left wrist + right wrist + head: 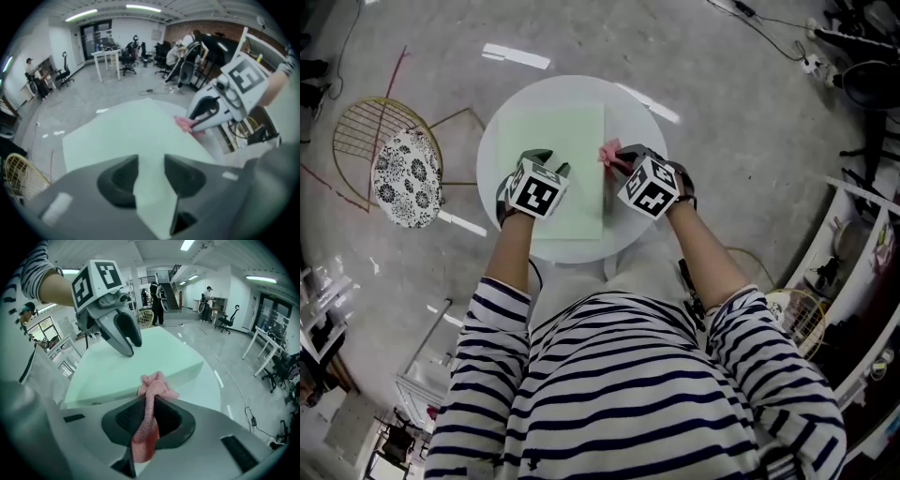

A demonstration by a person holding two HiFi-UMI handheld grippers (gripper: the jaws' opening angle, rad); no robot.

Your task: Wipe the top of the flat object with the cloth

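Right tool (149, 408) clamps limp pink cloth (154, 385) at right edge of foam slab (140, 362). Slab looks light, squashy: left tool (150, 173), half-open above it, should pin it flat.

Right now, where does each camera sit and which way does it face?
Head view: on the head, looking down at table, green board, left gripper, right gripper; forearms, striped shirt show.
Left gripper view: on that gripper, looking across the board; its open jaws show.
Right gripper view: on that gripper, facing the board; jaws pinch the pink cloth.
Shared: each gripper view sees the other.
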